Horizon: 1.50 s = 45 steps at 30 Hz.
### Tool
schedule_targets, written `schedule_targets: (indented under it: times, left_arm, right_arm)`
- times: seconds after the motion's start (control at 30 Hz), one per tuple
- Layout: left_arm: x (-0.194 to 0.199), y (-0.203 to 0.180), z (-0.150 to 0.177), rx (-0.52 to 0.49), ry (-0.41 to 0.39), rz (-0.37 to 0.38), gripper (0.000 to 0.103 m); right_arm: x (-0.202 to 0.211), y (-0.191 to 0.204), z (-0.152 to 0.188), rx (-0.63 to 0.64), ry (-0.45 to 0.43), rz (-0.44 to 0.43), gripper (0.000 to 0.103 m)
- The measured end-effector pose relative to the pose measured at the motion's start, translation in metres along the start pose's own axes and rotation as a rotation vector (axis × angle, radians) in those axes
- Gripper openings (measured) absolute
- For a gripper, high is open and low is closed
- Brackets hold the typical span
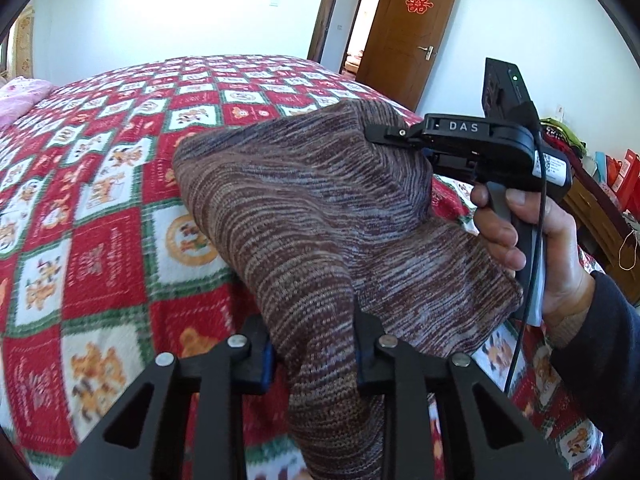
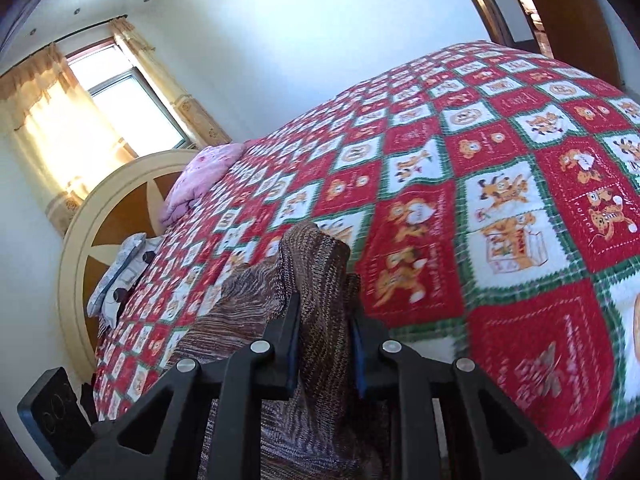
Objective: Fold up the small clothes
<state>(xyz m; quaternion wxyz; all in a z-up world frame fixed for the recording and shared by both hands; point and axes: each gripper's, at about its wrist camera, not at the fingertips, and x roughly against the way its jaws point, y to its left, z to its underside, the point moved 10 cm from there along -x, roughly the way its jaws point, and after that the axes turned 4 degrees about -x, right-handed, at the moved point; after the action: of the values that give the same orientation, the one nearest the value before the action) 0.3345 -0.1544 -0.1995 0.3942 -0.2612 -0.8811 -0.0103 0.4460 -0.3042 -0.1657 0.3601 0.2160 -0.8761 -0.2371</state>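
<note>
Grippers lift a brown striped knit garment (image 1: 320,216) above a red checked bedspread (image 1: 112,184). Left gripper (image 1: 314,356) and right gripper (image 2: 324,344) each pinch a fold of it.

One striped brown knit garment (image 1: 320,216) fills the frame's centre, with two grippers: the left gripper (image 1: 316,356) at bottom centre, the right gripper (image 1: 378,134) at right. One checked bedspread (image 1: 120,184), one pink pillow (image 1: 16,100) upper left, one open wooden door (image 1: 408,36) at top.

White walls; bed (image 2: 500,208) under red-white checked blanket (image 1: 100,200); curtained sunlit window (image 2: 128,104); round headboard (image 2: 104,208); brown door (image 1: 408,36) open.
</note>
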Motion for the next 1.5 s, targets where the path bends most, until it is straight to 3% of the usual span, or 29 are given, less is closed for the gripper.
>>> schedule_targets:
  times: [0.5, 0.97, 1.5]
  left_arm:
    - [0.077, 0.041, 0.028, 0.055, -0.043, -0.098, 0.028]
    - [0.129, 0.099, 0.052, 0.133, -0.082, -0.203, 0.027]
    - [0.181, 0.147, 0.07, 0.157, -0.104, -0.322, 0.027]
  right_arm:
    - [-0.011, 0.104, 0.043, 0.057, 0.057, -0.117, 0.02]
    - [-0.056, 0.197, 0.082, 0.087, 0.127, -0.233, 0.02]
    - [-0.106, 0.282, 0.12, 0.132, 0.224, -0.337, 0.02]
